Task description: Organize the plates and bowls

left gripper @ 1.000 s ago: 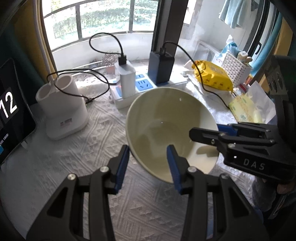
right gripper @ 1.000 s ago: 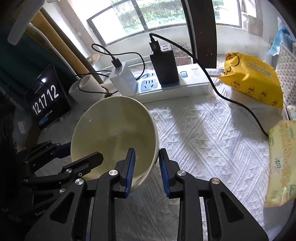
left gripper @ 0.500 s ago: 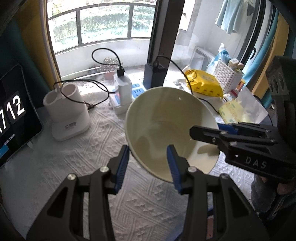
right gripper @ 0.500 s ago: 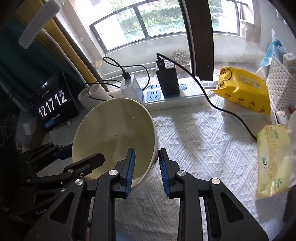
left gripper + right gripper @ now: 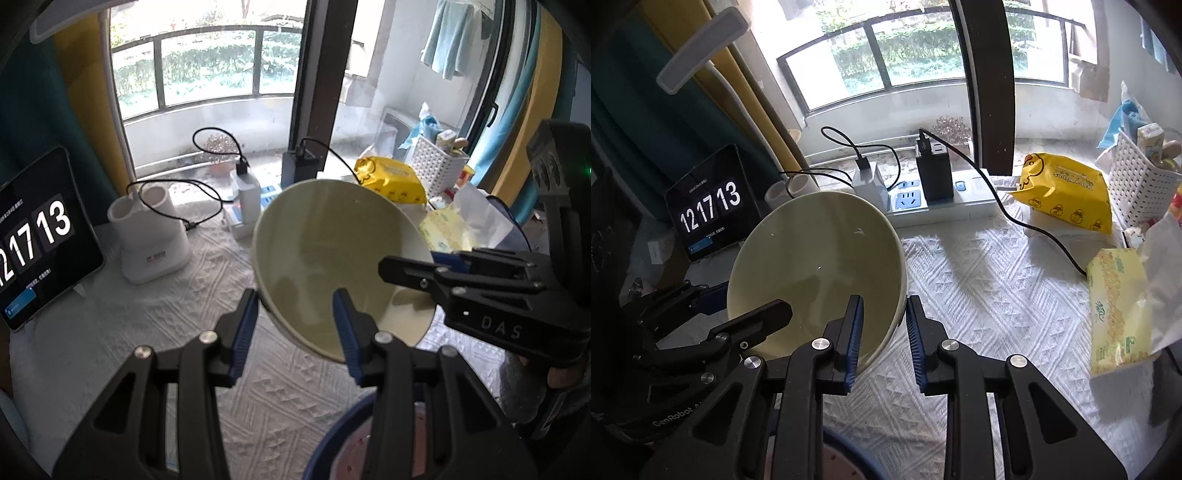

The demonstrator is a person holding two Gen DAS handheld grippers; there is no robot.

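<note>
A cream bowl (image 5: 332, 251) hangs tilted above the white patterned tablecloth (image 5: 147, 332), held by both grippers. My left gripper (image 5: 295, 328) is shut on its near rim, one blue pad outside the wall and one inside. My right gripper (image 5: 884, 332) grips the rim on the bowl's (image 5: 812, 266) right side, and its jaws are closing on the wall. In the left wrist view the right gripper (image 5: 410, 258) reaches in from the right. In the right wrist view the left gripper (image 5: 746, 299) reaches in from the lower left. A dark blue-rimmed dish (image 5: 332, 435) with a pinkish inside lies below the grippers.
A tablet clock (image 5: 33, 236) leans at the left, beside a white two-cup holder (image 5: 151, 236). A power strip (image 5: 938, 206) with chargers and cables runs along the window side. A yellow wipes pack (image 5: 1067, 192), a tissue pack (image 5: 1115, 310) and a white basket (image 5: 1137, 184) stand at the right.
Both grippers have risen with the bowl, so the table and its objects look farther away. The blue-rimmed dish has come into view at the bottom. The right jaws look slightly narrower.
</note>
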